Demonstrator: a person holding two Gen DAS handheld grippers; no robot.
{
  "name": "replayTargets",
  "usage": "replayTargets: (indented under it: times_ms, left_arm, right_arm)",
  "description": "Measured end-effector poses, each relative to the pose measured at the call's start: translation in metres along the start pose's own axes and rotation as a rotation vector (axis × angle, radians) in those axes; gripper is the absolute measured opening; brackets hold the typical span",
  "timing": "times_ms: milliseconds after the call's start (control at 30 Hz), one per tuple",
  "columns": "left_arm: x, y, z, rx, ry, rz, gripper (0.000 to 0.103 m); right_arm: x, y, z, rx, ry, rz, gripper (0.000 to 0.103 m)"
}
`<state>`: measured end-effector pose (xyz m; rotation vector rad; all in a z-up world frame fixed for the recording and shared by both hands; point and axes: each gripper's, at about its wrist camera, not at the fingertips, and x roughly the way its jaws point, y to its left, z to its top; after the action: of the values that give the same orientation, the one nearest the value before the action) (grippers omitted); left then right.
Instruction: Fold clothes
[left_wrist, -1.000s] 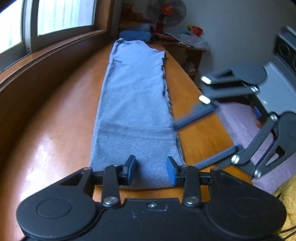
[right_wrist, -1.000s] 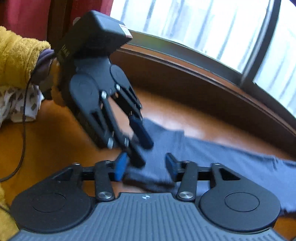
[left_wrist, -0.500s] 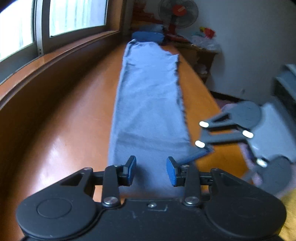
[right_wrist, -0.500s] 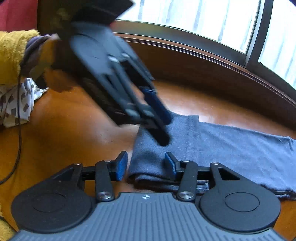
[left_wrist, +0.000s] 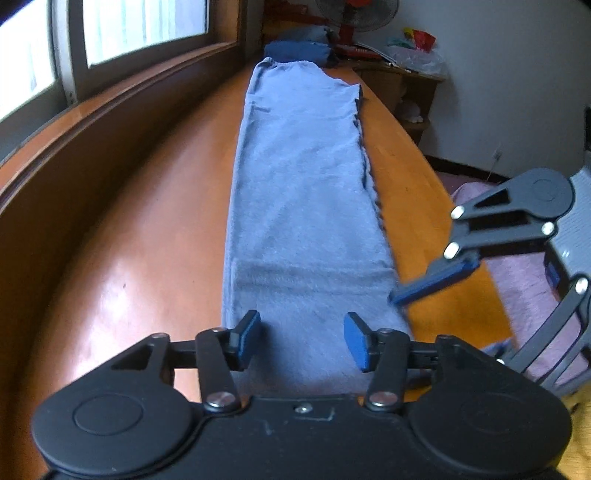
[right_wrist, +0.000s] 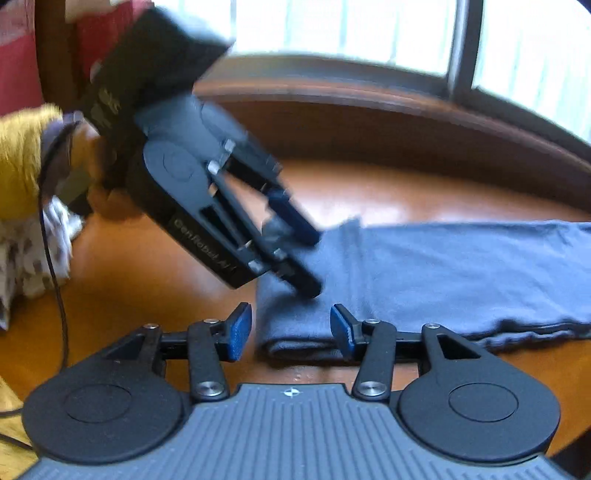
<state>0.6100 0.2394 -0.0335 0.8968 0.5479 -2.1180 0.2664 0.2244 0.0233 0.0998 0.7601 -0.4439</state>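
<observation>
A long blue-grey garment (left_wrist: 299, 192) lies folded into a narrow strip along the wooden table (left_wrist: 129, 240). My left gripper (left_wrist: 301, 339) hovers open over its near end, cloth showing between the fingers. In the right wrist view the left gripper (right_wrist: 314, 258) slants down from the upper left, its fingertips at the garment's end (right_wrist: 443, 269). My right gripper (right_wrist: 290, 332) is open at the table's front edge, and the garment's thick folded corner (right_wrist: 295, 332) sits between its jaws, ungripped. The left wrist view shows the right gripper (left_wrist: 461, 317) coming in from the right side.
Dark blue folded clothes (left_wrist: 299, 51) and a fan (left_wrist: 354, 14) stand at the table's far end. A raised wooden window sill (left_wrist: 110, 110) runs along the left. Pink bedding (left_wrist: 524, 280) lies beyond the right edge. A yellow sleeve (right_wrist: 22, 162) and patterned cloth (right_wrist: 22, 258) are near the left gripper.
The left gripper swung about over the garment's near end and now points down at it. The right gripper edged closer to the folded corner. Both stayed open.
</observation>
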Motion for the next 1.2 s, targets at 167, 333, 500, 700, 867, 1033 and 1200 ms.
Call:
replayTargets:
  times_ms: [167, 333, 500, 700, 867, 1033, 1200]
  left_arm:
    - [-0.026, 0.012, -0.010, -0.016, 0.019, 0.037, 0.049]
    - [-0.034, 0.008, -0.028, 0.015, 0.072, 0.055, 0.049]
    - [-0.017, -0.003, -0.027, 0.055, 0.070, 0.026, 0.048]
    - [0.001, -0.006, -0.004, 0.035, 0.013, -0.026, 0.030]
    - [0.001, -0.004, 0.001, 0.012, 0.019, -0.045, 0.030]
    - [-0.001, -0.006, 0.003, 0.006, 0.029, -0.023, 0.031]
    - [-0.016, -0.017, -0.004, 0.254, 0.002, 0.169, 0.060]
  right_arm:
    - [0.004, 0.008, -0.002, -0.039, -0.023, -0.034, 0.063]
    - [0.006, 0.007, -0.001, -0.011, -0.044, -0.044, 0.031]
    - [-0.009, -0.028, 0.004, 0.258, -0.088, 0.055, 0.019]
    - [-0.032, -0.025, -0.001, 0.229, -0.100, 0.004, 0.043]
    - [-0.042, 0.010, -0.015, -0.006, -0.119, -0.129, 0.074]
    - [-0.003, 0.035, -0.017, -0.183, -0.112, -0.211, 0.055]
    - [0.006, 0.013, -0.005, -0.042, -0.097, -0.201, 0.014]
